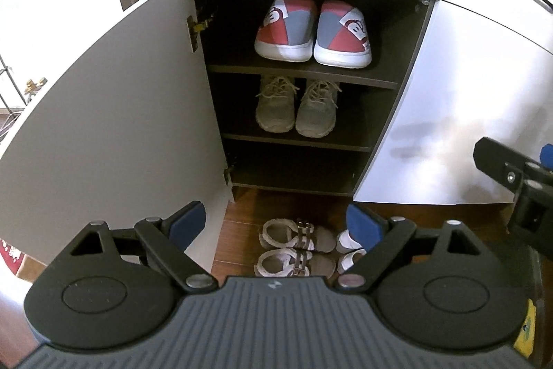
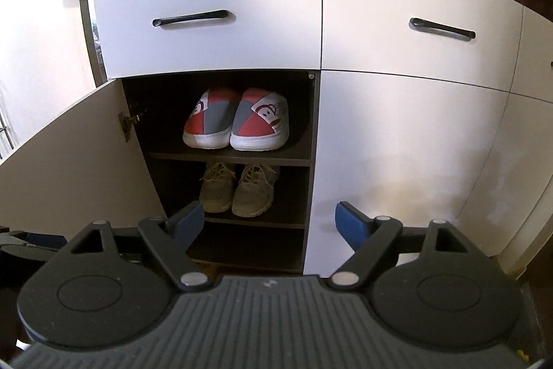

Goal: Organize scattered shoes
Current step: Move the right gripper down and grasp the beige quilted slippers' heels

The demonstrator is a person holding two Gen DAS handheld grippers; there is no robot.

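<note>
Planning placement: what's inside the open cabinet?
Top shelf: red-grey slippers. Middle shelf: grey sneakers. Bottom shelf shows nothing; its back is dark. The left gripper hides none of it.

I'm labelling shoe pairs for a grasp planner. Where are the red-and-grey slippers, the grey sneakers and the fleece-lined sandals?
red-and-grey slippers (image 1: 283, 30): left wrist view, left slipper's upper.
grey sneakers (image 1: 316, 114): left wrist view, right sneaker's toe.
fleece-lined sandals (image 1: 297, 239): left wrist view, farther sandal's strap.

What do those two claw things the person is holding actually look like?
Both look alike. The left gripper and right gripper each have black linkage arms with silver pivot pins, blue finger pads and round black discs, on a ribbed grey body. No cables show.
</note>
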